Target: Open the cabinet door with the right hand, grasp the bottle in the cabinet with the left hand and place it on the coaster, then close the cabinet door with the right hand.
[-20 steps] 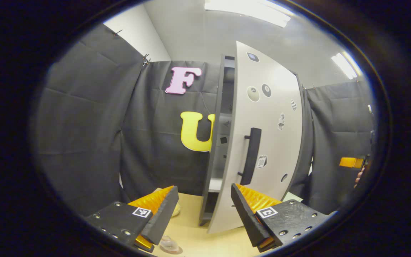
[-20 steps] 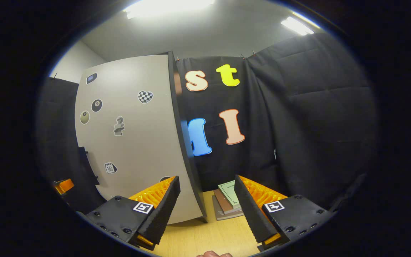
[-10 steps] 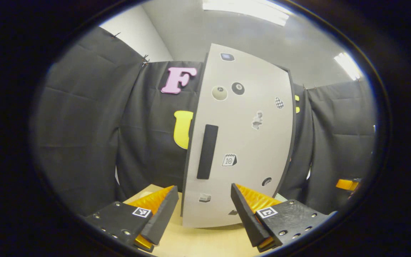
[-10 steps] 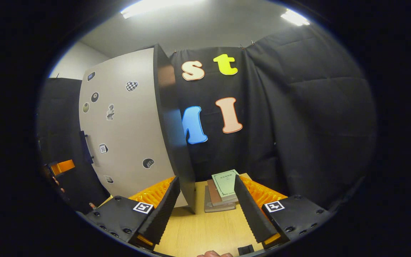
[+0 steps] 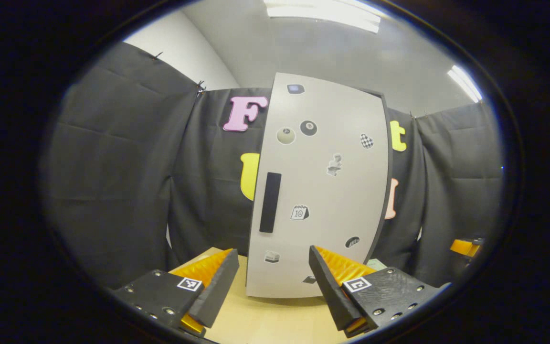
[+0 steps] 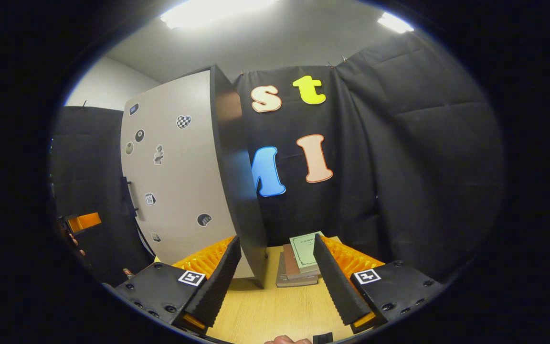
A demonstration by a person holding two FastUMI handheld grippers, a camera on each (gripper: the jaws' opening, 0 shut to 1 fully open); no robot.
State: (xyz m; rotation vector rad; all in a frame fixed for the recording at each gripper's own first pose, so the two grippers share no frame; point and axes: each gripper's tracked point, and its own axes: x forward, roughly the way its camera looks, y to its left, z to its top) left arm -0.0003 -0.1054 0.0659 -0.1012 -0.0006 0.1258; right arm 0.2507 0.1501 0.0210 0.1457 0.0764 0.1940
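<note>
Left gripper view: cabinet door [image 5: 322, 191] closed, beyond spread, empty fingers [image 5: 215, 289].

Both views toward the cabinet door [image 5: 320, 191]

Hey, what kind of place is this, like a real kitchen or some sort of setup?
Most likely a staged recording booth, not a home: black cloth hangs as walls, a lone sticker-covered cabinet stands on a wooden table, and a few books lie beside it.
</note>
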